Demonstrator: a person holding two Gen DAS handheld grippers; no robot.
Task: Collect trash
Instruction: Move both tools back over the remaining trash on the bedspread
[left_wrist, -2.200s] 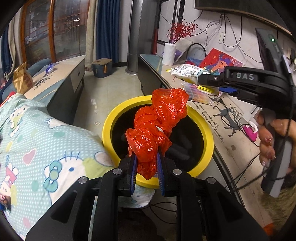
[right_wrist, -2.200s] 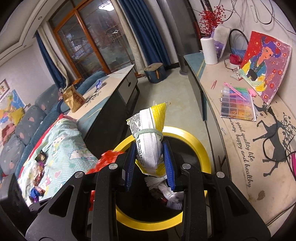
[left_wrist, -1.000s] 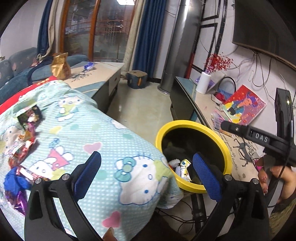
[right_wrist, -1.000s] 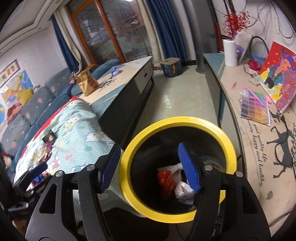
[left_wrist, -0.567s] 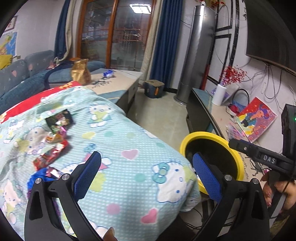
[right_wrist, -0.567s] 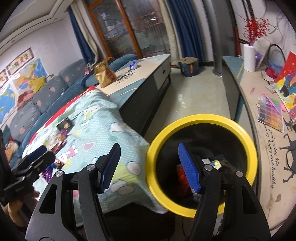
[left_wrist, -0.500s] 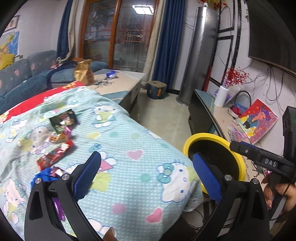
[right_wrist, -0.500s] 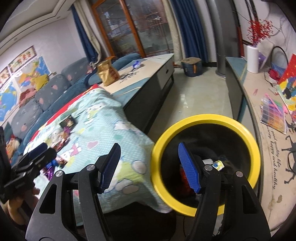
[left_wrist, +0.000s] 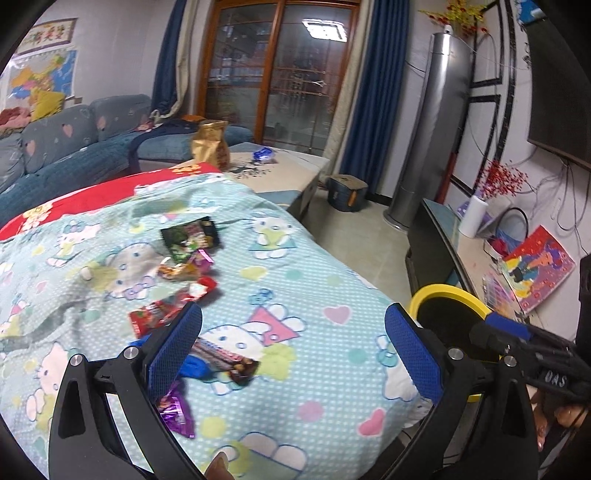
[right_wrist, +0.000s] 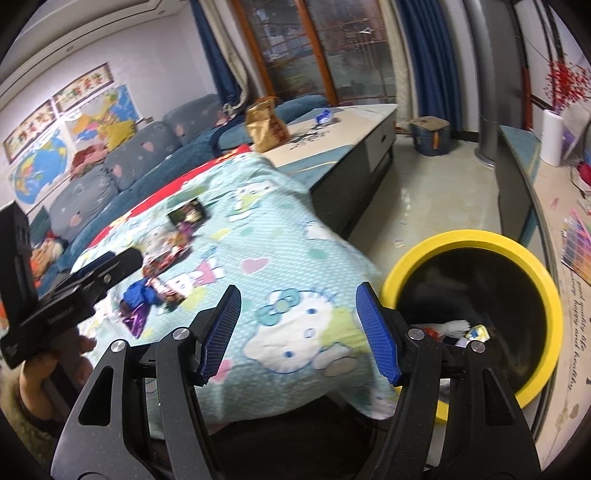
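Wrappers (left_wrist: 173, 291) litter the blanket (left_wrist: 295, 295) under both spread, empty claws.

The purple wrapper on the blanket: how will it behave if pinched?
The purple wrapper looks crinkled and thin, so it is probably floppy and very light. Its shiny foil may slip. The soft blanket beneath will likely give way under pressing fingers.

Home living room: blue sofa (left_wrist: 70, 147) running along 10 o'clock, low coffee table (left_wrist: 280, 173) at 12, cartoon-print blanket (left_wrist: 295, 332) lying centre, wall maps (right_wrist: 66, 136) hanging at 10, TV console (left_wrist: 443, 236) sitting at 3.
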